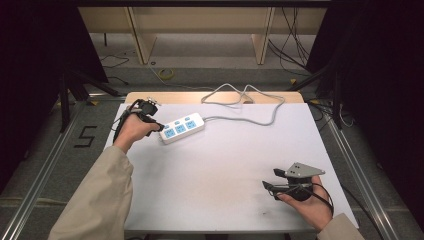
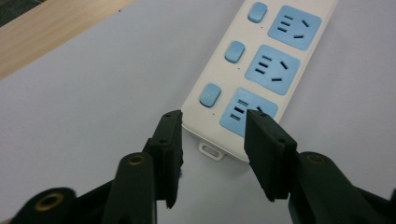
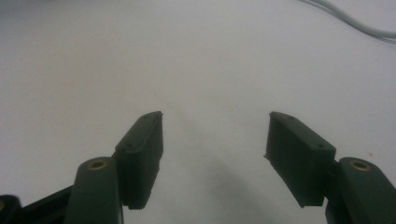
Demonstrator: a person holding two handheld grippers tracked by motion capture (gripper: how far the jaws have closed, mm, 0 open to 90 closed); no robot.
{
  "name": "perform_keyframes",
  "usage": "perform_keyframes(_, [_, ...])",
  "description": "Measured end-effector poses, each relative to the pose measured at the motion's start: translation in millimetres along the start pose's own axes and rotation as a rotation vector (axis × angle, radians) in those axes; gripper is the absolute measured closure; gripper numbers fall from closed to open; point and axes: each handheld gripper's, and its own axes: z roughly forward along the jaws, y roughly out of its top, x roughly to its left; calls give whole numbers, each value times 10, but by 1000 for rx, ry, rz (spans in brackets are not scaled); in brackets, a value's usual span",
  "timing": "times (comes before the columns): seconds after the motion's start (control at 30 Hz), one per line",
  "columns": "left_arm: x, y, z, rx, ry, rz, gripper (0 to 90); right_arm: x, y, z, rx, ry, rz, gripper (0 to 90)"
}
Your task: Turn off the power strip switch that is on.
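Observation:
A white power strip point(image 1: 182, 128) with blue sockets and blue switches lies at the back left of the white table, its grey cable point(image 1: 245, 100) looping off to the back. My left gripper point(image 1: 159, 127) hovers at the strip's near-left end. In the left gripper view the power strip point(image 2: 261, 60) shows its three sockets, and my left gripper point(image 2: 212, 156) is open, its jaws standing apart just above the strip's end with nothing between them. My right gripper point(image 1: 269, 180) rests at the front right, and in the right gripper view my right gripper point(image 3: 212, 158) is open over bare table.
The white table top point(image 1: 225, 165) has a wooden strip point(image 1: 175, 96) along its back edge. Beyond it are a floor with loose cables point(image 1: 167, 74) and wooden furniture legs point(image 1: 141, 35). Dark stands flank both sides.

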Motion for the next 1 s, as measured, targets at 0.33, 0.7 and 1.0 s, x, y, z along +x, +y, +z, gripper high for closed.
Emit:
perform_keyframes(0.33, [-173, -164, -120, -7, -46, -82, 361, -13, 2, -3, 0, -3, 1, 374])
perform_keyframes(0.7, [-461, -383, -184, -17, -71, -30, 306, -21, -3, -1, 3, -4, 2, 373])
perform_keyframes(1.0, [-631, -549, -245, -51, -82, -2, 294, -18, 2, -4, 2, -7, 1, 374])
